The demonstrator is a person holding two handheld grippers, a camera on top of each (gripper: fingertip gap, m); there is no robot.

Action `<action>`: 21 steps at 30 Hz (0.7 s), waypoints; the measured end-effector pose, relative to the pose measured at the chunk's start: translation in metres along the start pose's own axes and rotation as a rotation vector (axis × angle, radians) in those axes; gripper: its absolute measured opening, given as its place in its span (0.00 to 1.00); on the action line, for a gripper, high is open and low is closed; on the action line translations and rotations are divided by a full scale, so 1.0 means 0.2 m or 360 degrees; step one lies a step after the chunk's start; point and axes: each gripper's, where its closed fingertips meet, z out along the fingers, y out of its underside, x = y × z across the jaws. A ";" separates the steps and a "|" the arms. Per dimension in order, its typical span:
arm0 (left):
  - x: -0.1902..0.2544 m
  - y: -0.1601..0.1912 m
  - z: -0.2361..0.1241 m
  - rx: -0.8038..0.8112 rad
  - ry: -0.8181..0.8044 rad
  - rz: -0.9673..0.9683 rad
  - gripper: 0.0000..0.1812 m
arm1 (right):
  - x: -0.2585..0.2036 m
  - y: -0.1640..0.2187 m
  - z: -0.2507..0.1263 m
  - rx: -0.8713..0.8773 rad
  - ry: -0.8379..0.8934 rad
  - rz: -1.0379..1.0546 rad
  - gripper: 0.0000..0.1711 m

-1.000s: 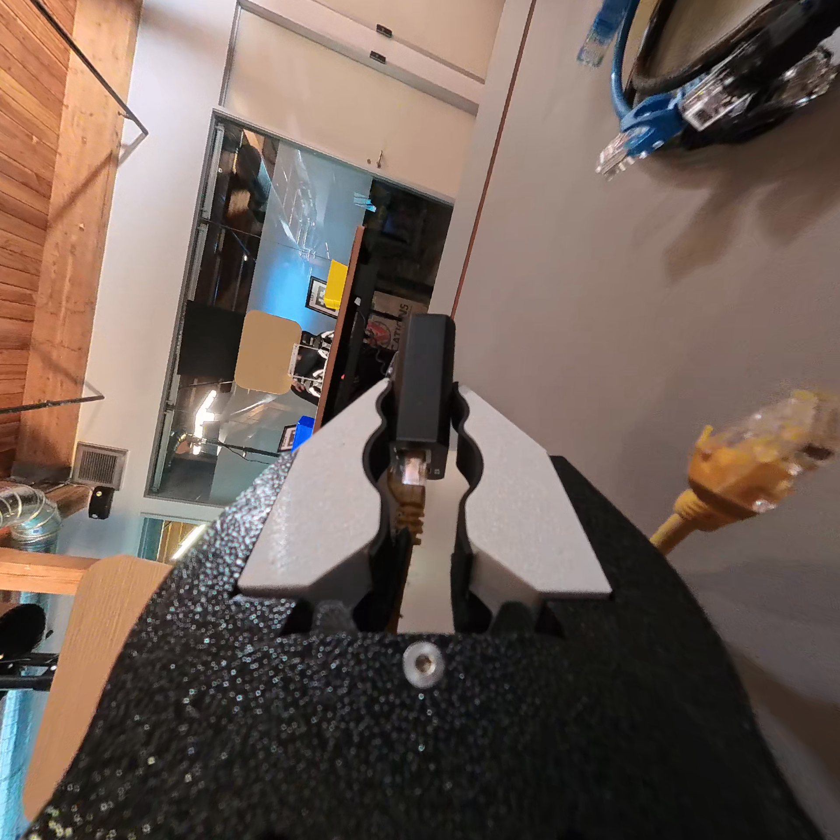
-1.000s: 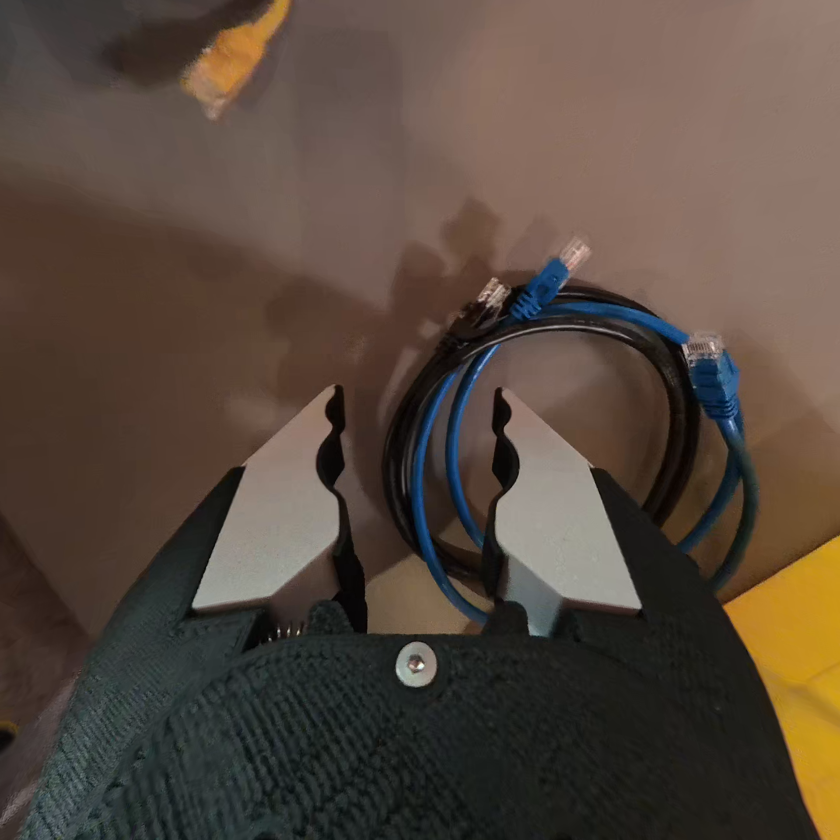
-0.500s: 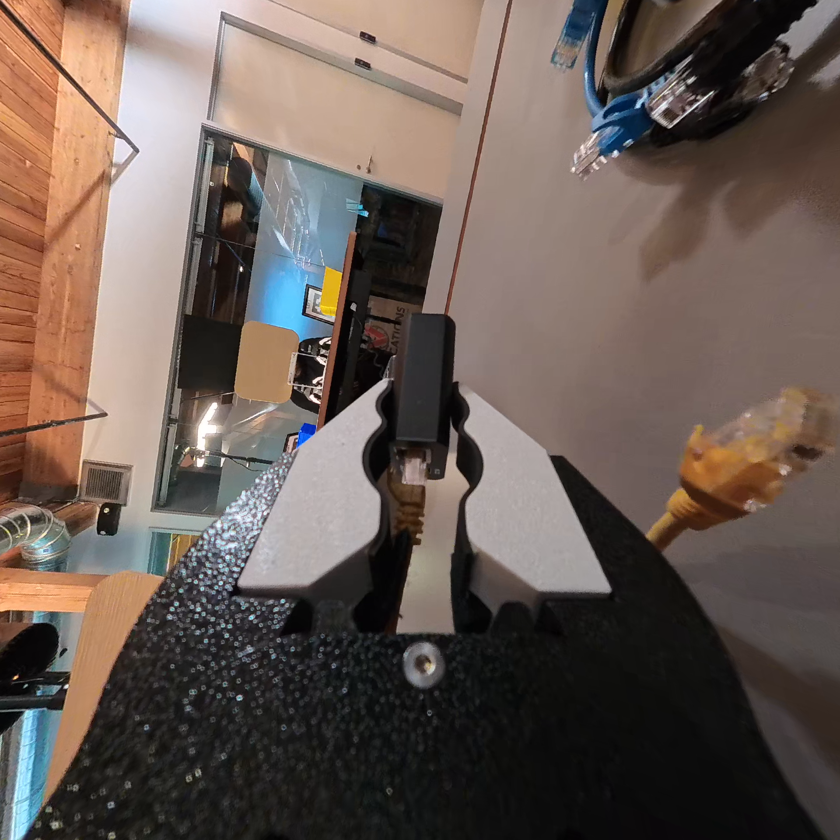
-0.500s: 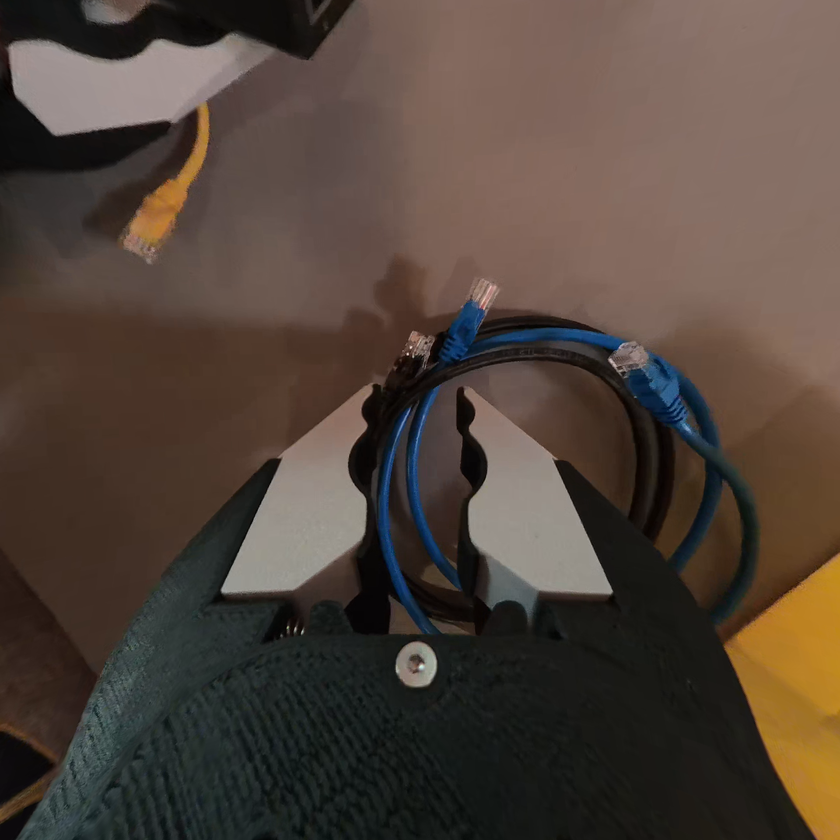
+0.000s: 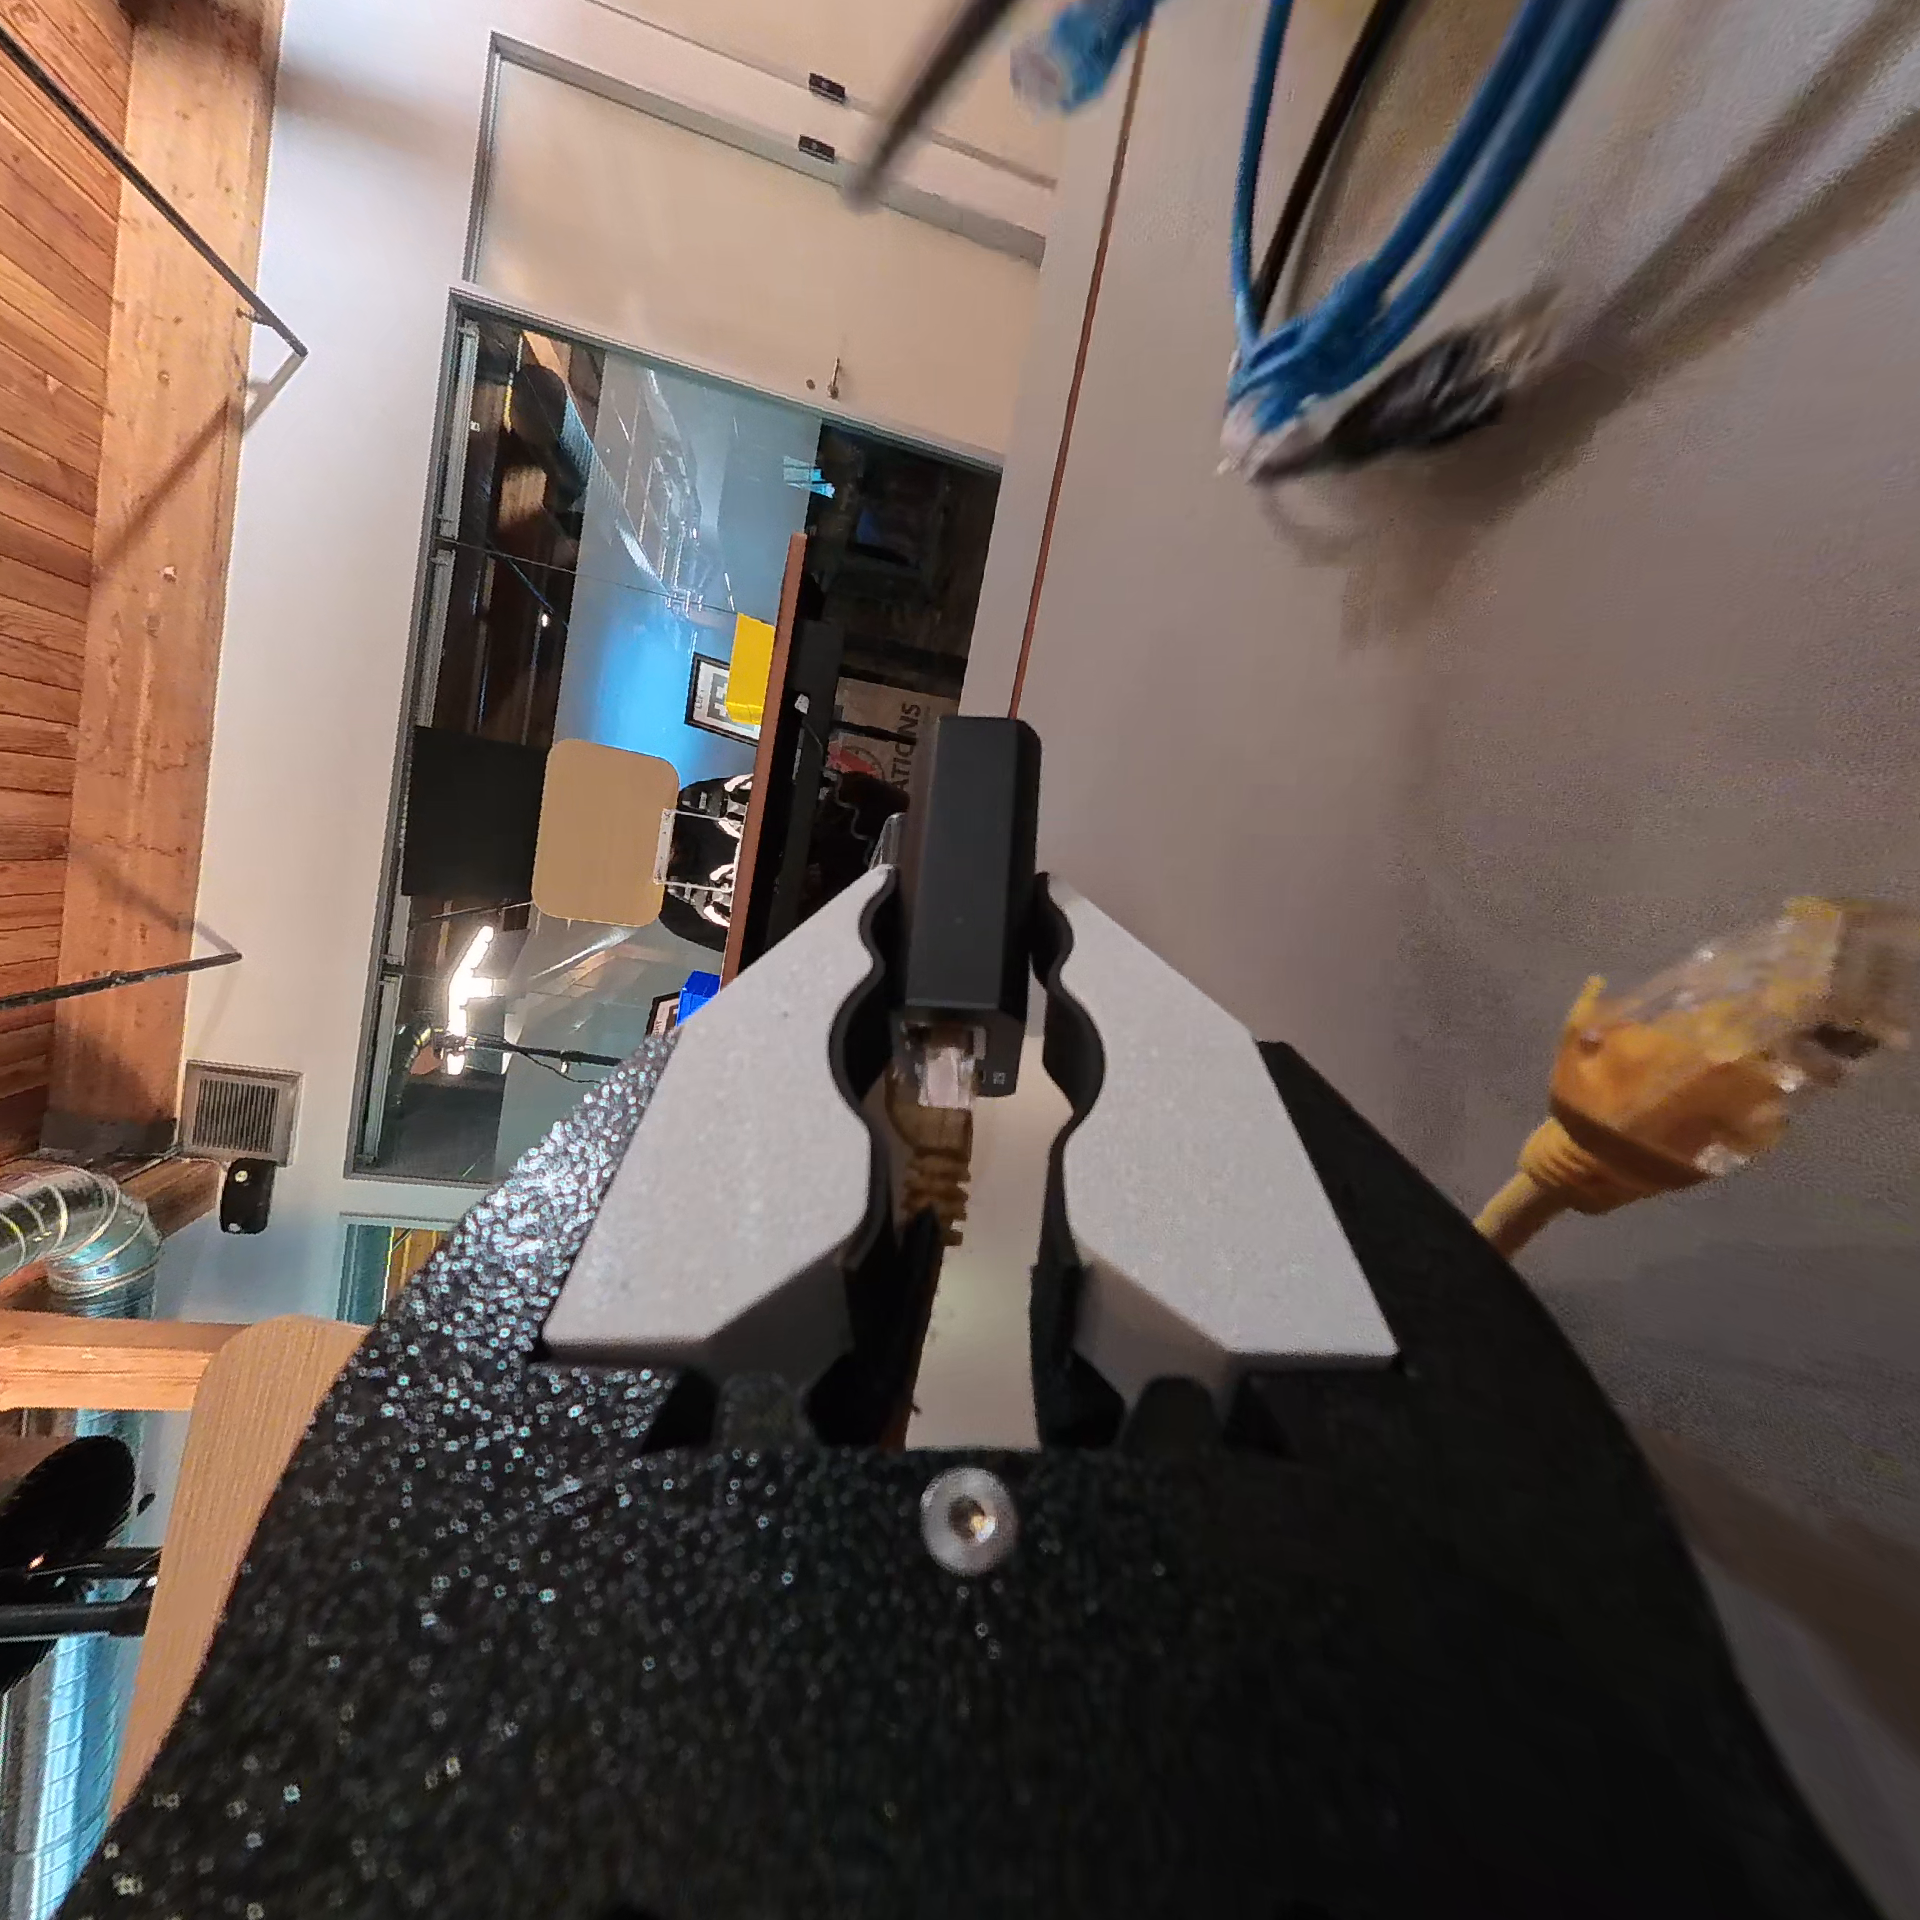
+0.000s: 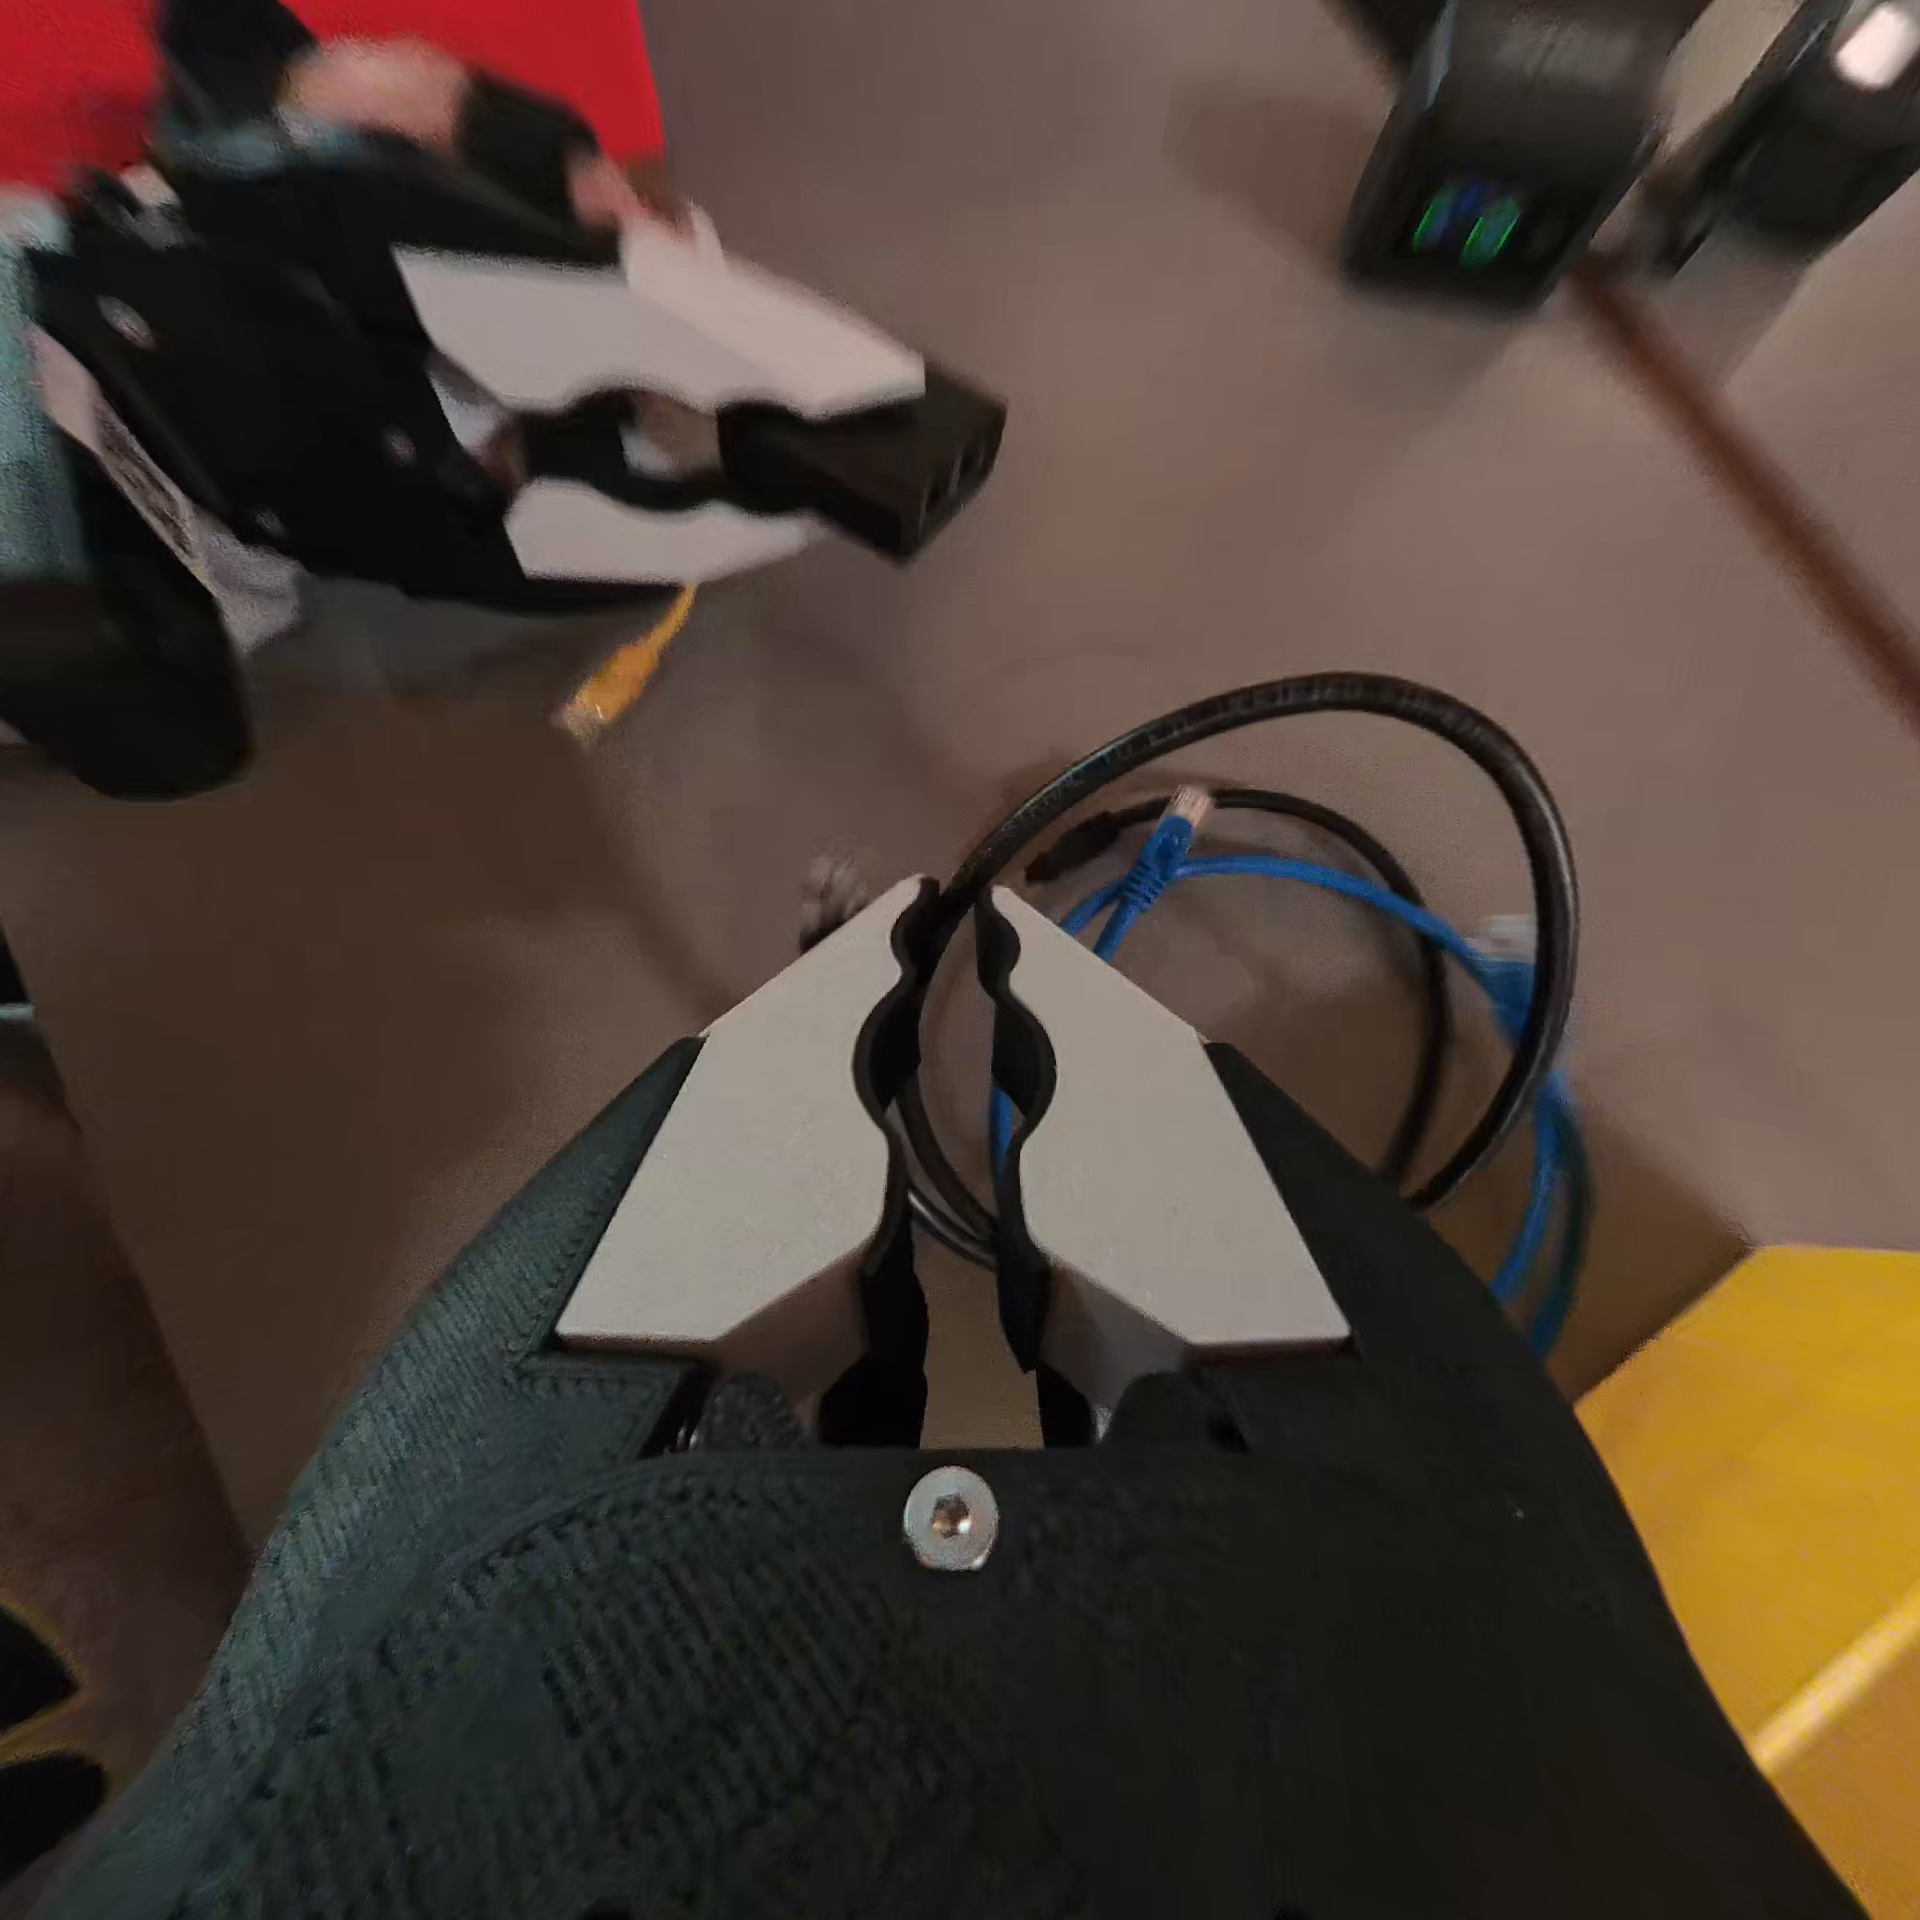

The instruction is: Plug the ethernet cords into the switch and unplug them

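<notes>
Two grippers loaded now.
Right gripper (image 6: 956,914) newly pinched on black cord (image 6: 1351,696), lifted off table (image 6: 1195,468); left gripper (image 5: 966,914) clamping switch (image 5: 971,862), yellow cord (image 5: 940,1153) plugged in. Black plug next.

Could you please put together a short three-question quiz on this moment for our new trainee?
1. True or false: the left gripper is shut on the black switch.
2. Which cord do the right gripper's jaws pinch: A) the blue cord, B) the black cord, C) the yellow cord?
3. Fill in: a plug of the ______ cord sits in the switch port seen in the left wrist view.

Key:
1. True; the jaws clamp its sides.
2. B; it runs out from between the jaw tips, while the blue cord lies on the table.
3. Yellow; the loose yellow plug hangs free.
</notes>
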 end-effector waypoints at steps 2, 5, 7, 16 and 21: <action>0.00 0.00 0.00 0.0000 -0.0002 -0.0002 0.13 | 0.00 -0.13 -0.12 0.0182 0.0079 -0.0090 0.03; 0.00 0.00 0.00 -0.0002 -0.0004 -0.0005 0.13 | 0.01 -0.37 -0.37 0.0590 0.0206 -0.0208 0.03; -0.01 0.00 0.00 -0.0002 -0.0011 -0.0008 0.13 | 0.03 -0.50 -0.55 0.0836 0.0246 -0.0196 0.03; -0.03 -0.07 -0.03 0.0144 0.0241 -0.0524 0.17 | 0.05 -0.70 -0.83 0.0984 0.0328 -0.0305 0.02; 0.01 -0.06 -0.03 0.0046 0.0471 -0.0716 0.14 | 0.07 -0.63 -0.78 0.0905 0.0309 -0.0289 0.01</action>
